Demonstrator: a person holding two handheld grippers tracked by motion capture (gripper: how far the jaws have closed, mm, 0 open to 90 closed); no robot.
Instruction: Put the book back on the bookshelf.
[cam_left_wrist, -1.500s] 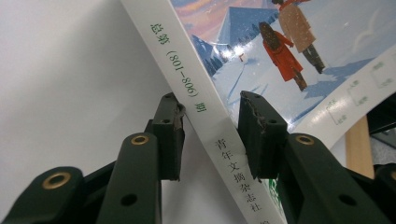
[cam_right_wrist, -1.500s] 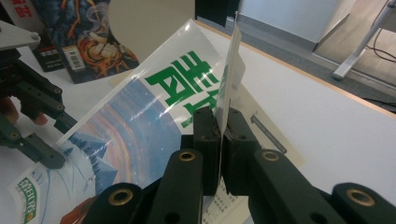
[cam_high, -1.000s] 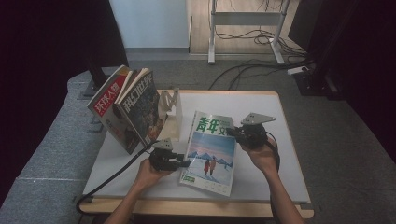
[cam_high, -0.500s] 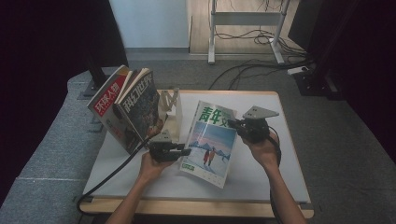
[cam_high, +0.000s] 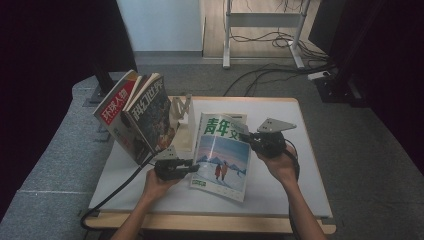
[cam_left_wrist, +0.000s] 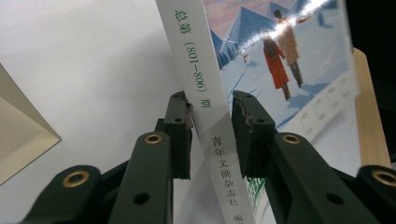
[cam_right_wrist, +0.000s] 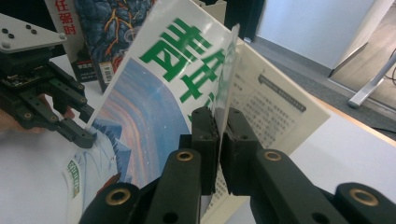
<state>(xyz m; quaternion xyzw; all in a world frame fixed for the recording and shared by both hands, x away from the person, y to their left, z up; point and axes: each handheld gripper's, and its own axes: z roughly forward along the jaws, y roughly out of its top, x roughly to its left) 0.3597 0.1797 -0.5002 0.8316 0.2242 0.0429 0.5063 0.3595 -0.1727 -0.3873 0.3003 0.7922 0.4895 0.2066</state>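
Observation:
A magazine (cam_high: 222, 155) with green characters and a snowy cover picture is held tilted above the white table, between my two grippers. My left gripper (cam_high: 192, 167) is at its lower left. In the left gripper view, that gripper (cam_left_wrist: 210, 100) has just been closing its jaws, and its pads press on both sides of the white spine (cam_left_wrist: 205, 93). My right gripper (cam_high: 248, 137) is at the upper right edge. In the right gripper view, this gripper (cam_right_wrist: 218, 114) is shut on the thin cover sheet (cam_right_wrist: 159, 93), with a printed inner page (cam_right_wrist: 275, 102) fanned open behind it.
Two magazines, a red-and-white one (cam_high: 117, 107) and a dark one (cam_high: 150, 112), lean in a pale stand (cam_high: 182, 107) at the table's back left. A black cable (cam_high: 120, 187) trails off the front left edge. Bare tabletop (cam_high: 280, 195) lies to the front right.
The magazine's top edge has come up, so it stands steeper than a second ago. Both hands have stayed almost where they were.

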